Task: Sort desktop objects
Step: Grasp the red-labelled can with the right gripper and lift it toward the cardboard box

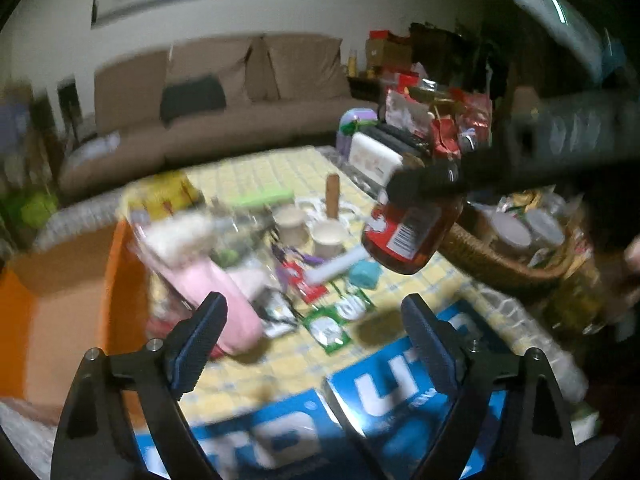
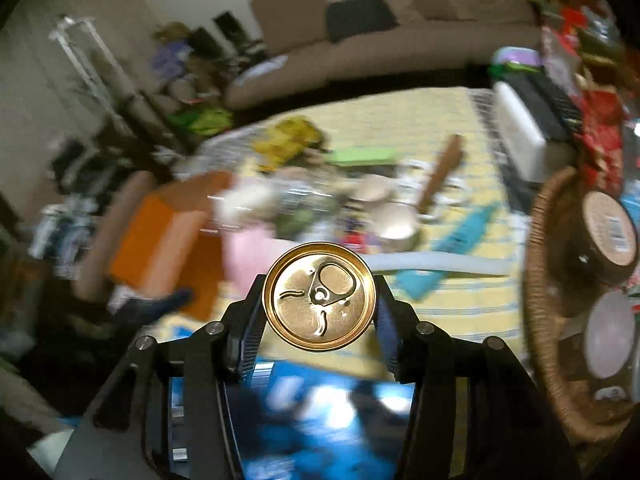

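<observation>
My right gripper (image 2: 320, 304) is shut on a drink can (image 2: 320, 296); its gold top with the pull tab faces the camera. In the left wrist view the same red-brown can (image 1: 412, 232) hangs tilted in the air above the yellow checked tablecloth (image 1: 288, 360), held by the right gripper (image 1: 424, 184) reaching in from the right. My left gripper (image 1: 316, 340) is open and empty, low over the near part of the table. Small loose items lie on the cloth: green sachets (image 1: 332, 324), a teal block (image 1: 364, 274), a white tube (image 1: 336, 266), two cream cups (image 1: 310, 230).
A wicker basket (image 2: 536, 280) with lidded tubs stands at the right. An orange cardboard box (image 1: 72, 304) and a pink soft item (image 1: 224, 300) stand at the left. Blue printed boxes (image 1: 404, 396) lie at the near edge. A white box (image 1: 372, 158) and red packets stand at the back right.
</observation>
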Motion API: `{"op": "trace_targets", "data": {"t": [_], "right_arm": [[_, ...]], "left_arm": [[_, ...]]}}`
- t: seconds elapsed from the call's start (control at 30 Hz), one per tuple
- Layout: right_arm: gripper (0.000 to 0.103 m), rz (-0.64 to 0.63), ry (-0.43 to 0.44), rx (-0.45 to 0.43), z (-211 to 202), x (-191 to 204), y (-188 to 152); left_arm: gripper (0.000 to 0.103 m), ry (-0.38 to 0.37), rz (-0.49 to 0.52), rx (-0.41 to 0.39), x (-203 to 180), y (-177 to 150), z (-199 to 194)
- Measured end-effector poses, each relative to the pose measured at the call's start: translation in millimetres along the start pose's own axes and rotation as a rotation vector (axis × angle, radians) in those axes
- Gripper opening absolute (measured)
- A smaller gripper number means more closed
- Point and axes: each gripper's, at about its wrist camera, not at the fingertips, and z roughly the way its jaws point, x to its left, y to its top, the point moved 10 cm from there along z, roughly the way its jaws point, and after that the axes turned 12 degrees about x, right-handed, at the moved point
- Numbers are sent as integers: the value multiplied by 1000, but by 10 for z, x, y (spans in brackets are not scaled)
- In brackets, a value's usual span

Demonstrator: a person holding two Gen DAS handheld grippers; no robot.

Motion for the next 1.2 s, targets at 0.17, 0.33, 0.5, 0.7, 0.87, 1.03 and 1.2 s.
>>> {"op": "trace_targets", "data": {"t": [0.17,0.33,0.5,0.7,0.87,1.03,1.2], "right_arm": [[47,-99,-15,43,-95,474,-67],[47,-141,-16,68,-67,804,-213],[47,-149,22,86,-93,1000,-252],[47,-177,50,105,-66,1391,-151],[48,-225,79,107,-74,1908,-30],[47,-267,101,127,-2,2380,88],[48,-264,113,168,173,2741,180]], "left_arm": [[91,3,107,-88,-149,120,-278],[54,-108,63,-53,-145,138,-329],[53,-118,46,-61,-17,69,-466],[52,-159,9,-73,287,-9,-741],[52,-176,-48,-113,667,-50,-1077],[52,-120,-77,-151,1015,-103,-1309],[53,-49,-60,-174,1353,-208,-1468]]}}
